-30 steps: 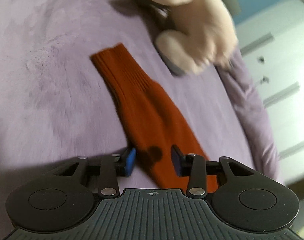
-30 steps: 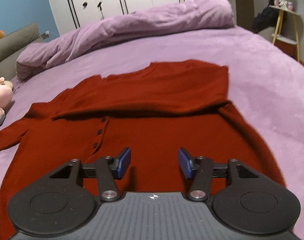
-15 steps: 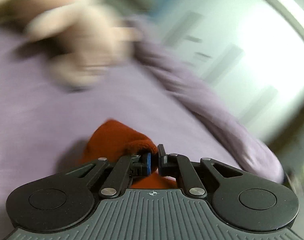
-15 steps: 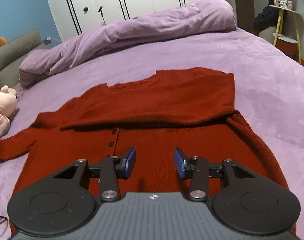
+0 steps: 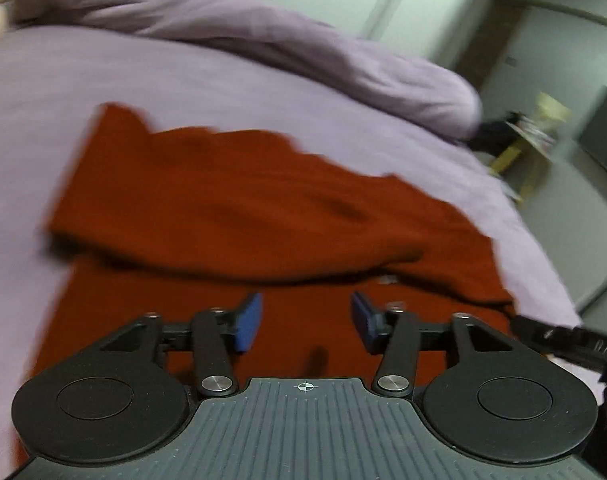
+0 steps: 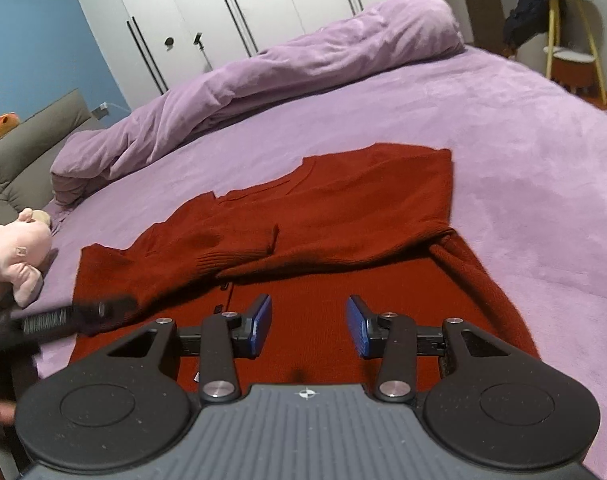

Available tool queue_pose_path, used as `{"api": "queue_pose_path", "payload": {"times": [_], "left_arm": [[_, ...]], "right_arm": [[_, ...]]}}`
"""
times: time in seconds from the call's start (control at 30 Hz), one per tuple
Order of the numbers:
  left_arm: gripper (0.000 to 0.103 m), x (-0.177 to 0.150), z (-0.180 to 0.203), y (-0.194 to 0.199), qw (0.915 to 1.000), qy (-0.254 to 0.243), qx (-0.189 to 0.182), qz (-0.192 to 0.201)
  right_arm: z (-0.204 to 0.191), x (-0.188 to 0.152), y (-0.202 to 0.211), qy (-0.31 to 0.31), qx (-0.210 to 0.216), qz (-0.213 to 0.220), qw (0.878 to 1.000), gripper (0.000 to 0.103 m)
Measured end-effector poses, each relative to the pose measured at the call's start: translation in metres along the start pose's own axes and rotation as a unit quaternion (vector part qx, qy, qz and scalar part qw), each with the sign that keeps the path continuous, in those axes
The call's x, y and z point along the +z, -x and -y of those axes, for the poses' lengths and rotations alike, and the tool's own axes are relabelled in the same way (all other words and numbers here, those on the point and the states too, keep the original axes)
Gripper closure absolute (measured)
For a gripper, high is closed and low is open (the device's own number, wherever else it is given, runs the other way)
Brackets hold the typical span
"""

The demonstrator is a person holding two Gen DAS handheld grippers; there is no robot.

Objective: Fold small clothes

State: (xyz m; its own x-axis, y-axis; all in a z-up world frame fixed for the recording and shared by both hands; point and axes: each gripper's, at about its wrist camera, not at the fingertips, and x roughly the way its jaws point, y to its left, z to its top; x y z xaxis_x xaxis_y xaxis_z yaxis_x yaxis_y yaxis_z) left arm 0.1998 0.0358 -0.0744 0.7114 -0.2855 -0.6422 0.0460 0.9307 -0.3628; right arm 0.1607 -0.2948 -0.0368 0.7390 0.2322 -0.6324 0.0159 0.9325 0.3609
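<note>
A dark red cardigan [image 6: 343,208] lies flat on the purple bed [image 6: 523,152], both sleeves folded across its chest. The left sleeve [image 6: 207,248] lies over the body with its cuff near the button line. In the left wrist view, my left gripper [image 5: 305,322] hovers over the cardigan [image 5: 239,208]; its jaws are opening and nothing is between the blue pads. It also shows blurred at the left of the right wrist view, left gripper [image 6: 83,314]. My right gripper [image 6: 308,326] stands open above the cardigan's lower front, holding nothing.
A rolled purple duvet [image 6: 263,76] lies along the far side of the bed. A pink plush toy [image 6: 15,256] sits at the left edge by a grey headboard [image 6: 31,140]. White wardrobes [image 6: 223,20] stand behind, and a yellow-legged side table [image 6: 571,40] at the right.
My left gripper shut on the outstretched left sleeve, swung it across onto the cardigan's body and let go. The right gripper drew back a little and narrowed slightly.
</note>
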Motion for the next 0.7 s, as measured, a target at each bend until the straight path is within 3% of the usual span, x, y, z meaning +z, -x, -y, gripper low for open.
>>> {"api": "queue_pose_path", "payload": {"times": [0.17, 0.27, 0.33, 0.37, 0.47, 0.53, 0.57, 0.6, 0.63, 0.7], "left_arm": [[0.042, -0.001, -0.044, 0.02, 0.9966, 0.021, 0.079, 0.006], [0.042, 0.002, -0.064, 0.029, 0.9952, 0.039, 0.09, 0.002], [0.042, 0.002, -0.078, 0.035, 0.9948, 0.047, 0.091, -0.001], [0.042, 0.002, -0.08, 0.036, 0.9948, 0.049, 0.089, -0.001], [0.041, 0.0, -0.074, 0.027, 0.9954, 0.044, 0.086, -0.005], [0.041, 0.001, -0.071, 0.021, 0.9957, 0.034, 0.086, -0.008], [0.041, 0.002, -0.069, 0.018, 0.9958, 0.028, 0.087, -0.007], [0.041, 0.005, -0.067, 0.015, 0.9957, 0.023, 0.09, -0.006], [0.041, 0.007, -0.067, 0.012, 0.9955, 0.021, 0.092, -0.004], [0.04, 0.012, -0.066, 0.008, 0.9953, 0.021, 0.094, 0.001]], "right_arm": [[-0.011, 0.014, -0.037, 0.002, 0.034, -0.01, 0.999, 0.052], [-0.011, 0.032, -0.063, -0.041, 0.054, -0.008, 0.998, 0.05], [-0.011, 0.043, -0.084, -0.069, 0.073, -0.015, 0.995, 0.038], [-0.01, 0.047, -0.097, -0.08, 0.082, -0.026, 0.993, 0.034], [-0.012, 0.049, -0.133, -0.099, 0.104, -0.077, 0.987, 0.035], [-0.017, 0.046, -0.145, -0.092, 0.11, -0.084, 0.986, 0.051], [-0.022, 0.046, -0.146, -0.078, 0.101, -0.076, 0.989, 0.078], [-0.029, 0.048, -0.146, -0.058, 0.082, -0.075, 0.992, 0.094], [-0.035, 0.052, -0.144, -0.039, 0.061, -0.074, 0.995, 0.094], [-0.038, 0.061, -0.129, -0.032, 0.063, -0.049, 0.996, 0.096]]}}
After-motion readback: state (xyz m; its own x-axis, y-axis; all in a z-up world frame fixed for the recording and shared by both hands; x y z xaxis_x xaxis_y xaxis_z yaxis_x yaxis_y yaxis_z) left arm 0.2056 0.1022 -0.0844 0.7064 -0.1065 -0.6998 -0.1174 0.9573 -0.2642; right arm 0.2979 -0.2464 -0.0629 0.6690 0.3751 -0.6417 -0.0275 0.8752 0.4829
